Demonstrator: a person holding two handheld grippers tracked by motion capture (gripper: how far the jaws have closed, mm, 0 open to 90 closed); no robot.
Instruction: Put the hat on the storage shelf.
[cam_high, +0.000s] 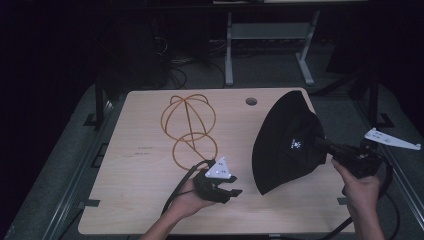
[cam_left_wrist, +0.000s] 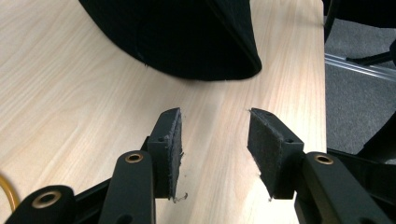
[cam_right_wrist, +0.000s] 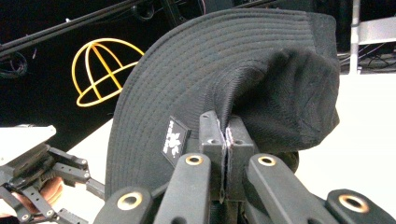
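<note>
Hat (cam_high: 287, 145): black, brim hanging toward the right side of the desk (cam_high: 140, 200), crown lifted by the right tongs.
Step, as I judge it: carrying the hat to the wire stand (cam_high: 188, 127); keeping the brim pinch firm and lifting clear before crossing.
Right tongs (cam_right_wrist: 226, 140): pressed together, pinching the hat's fabric beside its label.
Left tongs (cam_left_wrist: 215, 149): spread wide, holding nothing, hovering over bare desk just short of the brim.

Lab or workshop – bare wooden table (cam_high: 150, 200), metal frame legs (cam_high: 229, 50) (cables (cam_high: 175, 65) on floor).
</note>
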